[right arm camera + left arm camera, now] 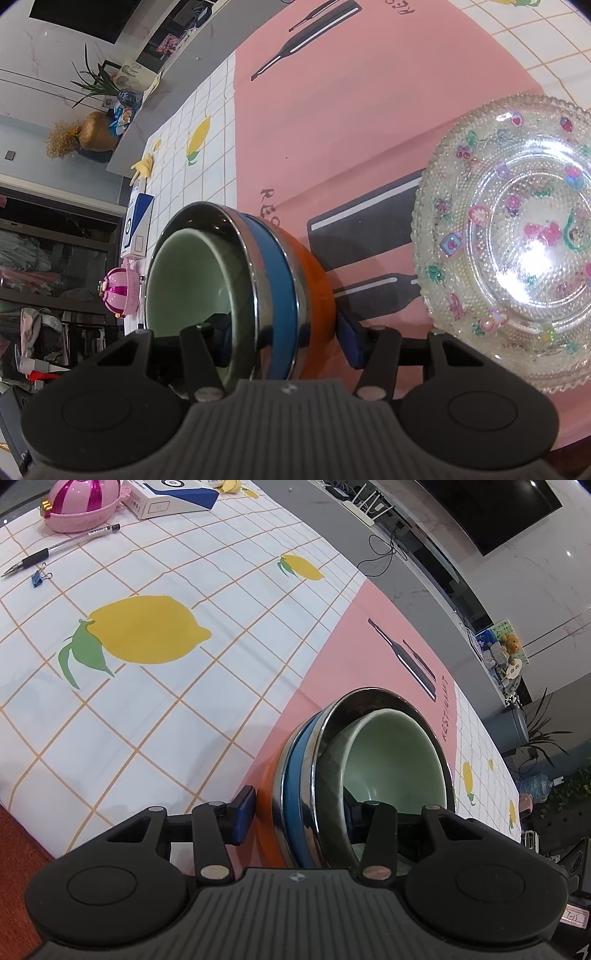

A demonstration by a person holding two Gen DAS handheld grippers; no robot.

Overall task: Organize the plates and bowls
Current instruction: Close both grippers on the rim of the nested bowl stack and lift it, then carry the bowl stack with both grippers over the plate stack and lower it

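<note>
Bowl stack (354,775) (green innermost) clamped at its rim by both tongs (299,812) (284,332).

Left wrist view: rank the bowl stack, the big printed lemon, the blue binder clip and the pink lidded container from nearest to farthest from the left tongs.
1. Bowl stack, straddled by the left tongs.
2. Big printed lemon, ahead to the left.
3. Blue binder clip, far left.
4. Pink lidded container, top-left corner, by the table's far edge.

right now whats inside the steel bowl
A green bowl nests inside the steel bowl. One finger of the left claw also reaches inside the rim. The green bowl hides the steel bowl's bottom.
</note>
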